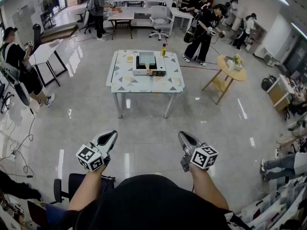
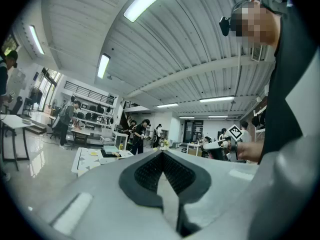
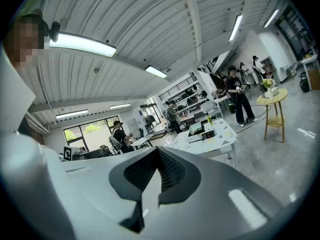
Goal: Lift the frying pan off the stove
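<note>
Fingers (image 2: 150,171) of the left gripper (image 2: 162,153) are resting together tip to tip with nothing between them. The right gripper (image 3: 159,150) is doing the same, pads meeting, empty.

Only the head view is giving the layout. Both grippers are being held out over bare floor (image 1: 144,143), left gripper (image 1: 112,136) and right gripper (image 1: 183,135) side by side and well apart from the desk (image 1: 144,84). From above, the frying pan (image 1: 147,59) is showing as a dark grey shape sitting on top of the white stove (image 1: 149,67) near the desk's far side. A yellow bottle (image 1: 163,50) is standing just beside the stove.

The gripper views are looking level and low, so they are catching the ribbed ceiling and strip lights, which the head view is missing. In the left gripper view the desk is appearing small at left, with the stove (image 2: 111,154) side-on, and the pan is too small to make out. The right gripper with its marker cube (image 2: 235,132) is also showing there, at right. In the right gripper view the desk is sitting right of the fingers, with the stove (image 3: 201,131) and bottle (image 3: 208,119) on it. A round wooden side table (image 3: 272,96) is standing further right. People are standing around the room in all three views.
</note>
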Action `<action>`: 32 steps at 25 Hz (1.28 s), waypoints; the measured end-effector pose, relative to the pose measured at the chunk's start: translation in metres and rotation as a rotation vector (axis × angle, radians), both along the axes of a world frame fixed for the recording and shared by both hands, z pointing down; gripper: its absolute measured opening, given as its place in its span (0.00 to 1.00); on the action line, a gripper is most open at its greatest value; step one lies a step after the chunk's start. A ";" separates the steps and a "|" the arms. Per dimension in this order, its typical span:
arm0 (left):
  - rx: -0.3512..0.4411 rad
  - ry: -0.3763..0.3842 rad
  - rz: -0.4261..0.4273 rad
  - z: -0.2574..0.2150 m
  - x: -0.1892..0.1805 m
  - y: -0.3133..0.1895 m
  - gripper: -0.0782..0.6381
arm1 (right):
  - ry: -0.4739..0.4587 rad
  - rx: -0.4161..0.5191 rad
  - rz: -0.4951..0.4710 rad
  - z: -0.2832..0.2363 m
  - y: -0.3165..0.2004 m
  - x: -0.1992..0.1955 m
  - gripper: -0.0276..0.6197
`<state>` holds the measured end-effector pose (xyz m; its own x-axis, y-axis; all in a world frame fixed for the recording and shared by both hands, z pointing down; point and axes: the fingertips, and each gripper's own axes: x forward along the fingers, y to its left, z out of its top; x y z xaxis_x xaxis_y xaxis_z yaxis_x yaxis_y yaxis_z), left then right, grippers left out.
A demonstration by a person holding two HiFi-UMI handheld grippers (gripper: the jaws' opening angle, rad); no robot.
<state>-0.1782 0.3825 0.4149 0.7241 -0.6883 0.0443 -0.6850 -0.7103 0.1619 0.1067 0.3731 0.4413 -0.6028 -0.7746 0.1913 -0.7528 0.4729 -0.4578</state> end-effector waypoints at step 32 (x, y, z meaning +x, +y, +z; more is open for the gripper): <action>-0.025 -0.089 -0.101 0.003 0.086 -0.066 0.27 | 0.095 0.131 -0.141 -0.015 -0.065 0.073 0.40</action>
